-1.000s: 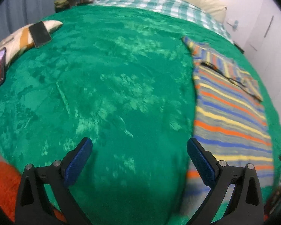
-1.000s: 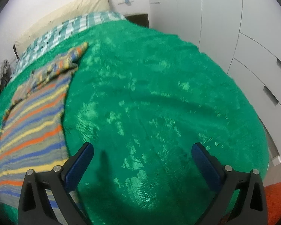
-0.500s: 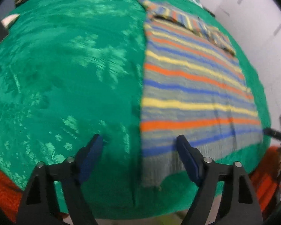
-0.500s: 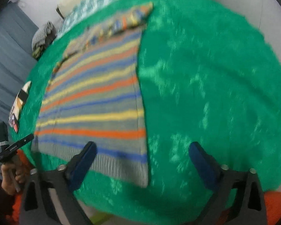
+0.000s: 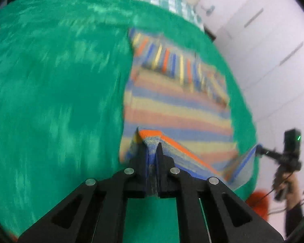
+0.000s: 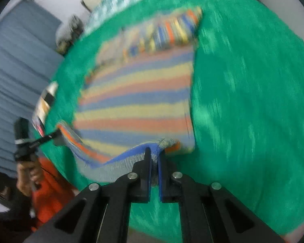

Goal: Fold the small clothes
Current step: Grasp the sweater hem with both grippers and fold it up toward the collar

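Sweater (image 5: 178,105) is lying striped across the green bed (image 5: 56,85), its length running away from both grippers; left gripper (image 5: 152,151) and right gripper (image 6: 155,158) are each pinching a near hem corner, apparently lifting, fingers nearly closed.

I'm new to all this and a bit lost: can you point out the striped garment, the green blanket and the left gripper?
striped garment (image 5: 178,109): left wrist view, flat middle of its body.
green blanket (image 5: 56,93): left wrist view, bare stretch left of the garment.
left gripper (image 5: 151,147): left wrist view, fingertips pinching the garment's hem.
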